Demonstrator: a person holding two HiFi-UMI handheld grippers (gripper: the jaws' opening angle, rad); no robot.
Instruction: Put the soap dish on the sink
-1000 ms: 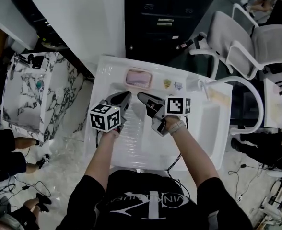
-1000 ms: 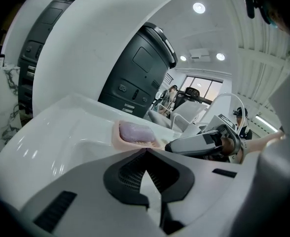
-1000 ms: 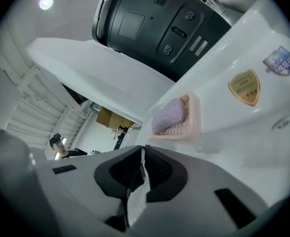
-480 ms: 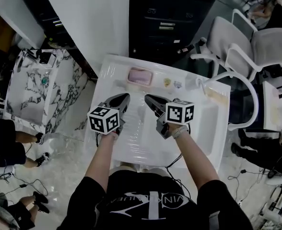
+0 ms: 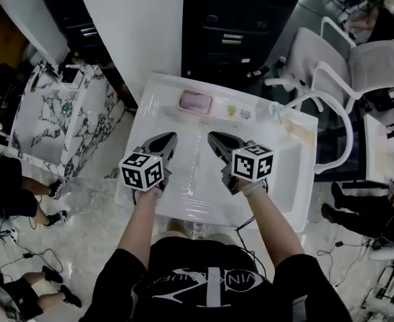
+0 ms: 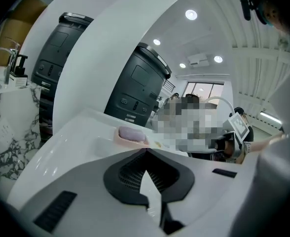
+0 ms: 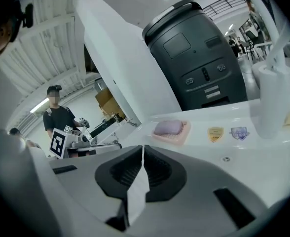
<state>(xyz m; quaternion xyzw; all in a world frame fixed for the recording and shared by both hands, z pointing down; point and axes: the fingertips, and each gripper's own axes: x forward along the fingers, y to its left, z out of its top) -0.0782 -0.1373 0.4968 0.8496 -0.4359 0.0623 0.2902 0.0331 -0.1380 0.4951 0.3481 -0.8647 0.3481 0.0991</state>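
Obs: soap dish (image 5: 195, 102), soap in it, sits on back ledge of sink (image 5: 145, 123), apart from both tools. L gripper (image 5: 167, 138) & R gripper (image 5: 214, 138): jaws clenched, nothing btwn. Both have backed off toward person vs 1 s ago. Placement looks done.

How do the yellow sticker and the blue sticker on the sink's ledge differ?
The yellow sticker is gold; the blue sticker is bluish-grey. The yellow sticker sits nearer the soap dish; the blue sticker sits farther along from it. Both are shield-shaped, similar in size, and lie flat on the ledge of the sink.
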